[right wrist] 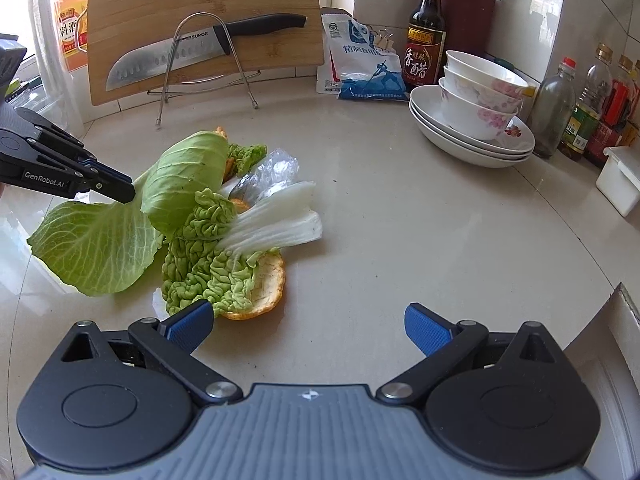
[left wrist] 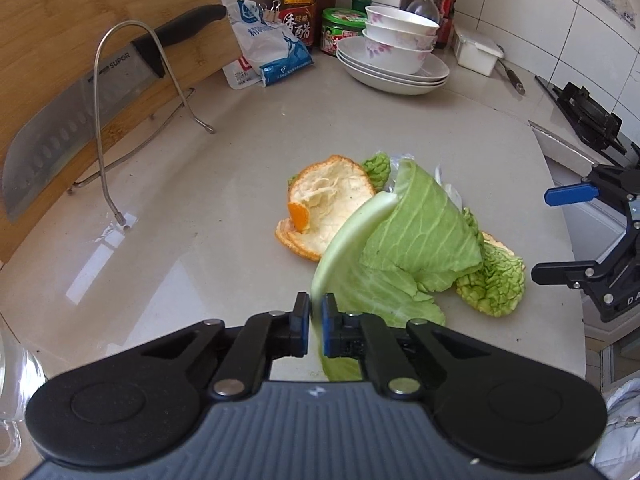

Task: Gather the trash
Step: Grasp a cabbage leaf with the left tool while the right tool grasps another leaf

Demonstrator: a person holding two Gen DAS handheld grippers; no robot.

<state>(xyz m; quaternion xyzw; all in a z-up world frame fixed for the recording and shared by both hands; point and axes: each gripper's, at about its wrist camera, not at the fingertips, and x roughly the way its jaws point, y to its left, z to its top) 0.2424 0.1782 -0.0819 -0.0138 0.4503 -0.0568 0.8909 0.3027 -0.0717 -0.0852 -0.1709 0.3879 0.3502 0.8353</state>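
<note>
Green cabbage leaf [left wrist: 420,232] in left hand-held gripper [left wrist: 316,312]

2 wrist cameras face the scrap pile [left wrist: 400,232] from opposite sides.

On the tabletop [right wrist: 380,216] I saw the cabbage leaf [right wrist: 100,248] lying left of the napa leaf [right wrist: 208,256], which lay on an orange peel [right wrist: 268,284]. Behind them stood the cutting board [right wrist: 200,20] with a knife [right wrist: 192,52]; stacked bowls [right wrist: 480,96] sat on the right.

Bright daylight, glare on the countertop [left wrist: 168,240], fisheye-bent edges.
</note>
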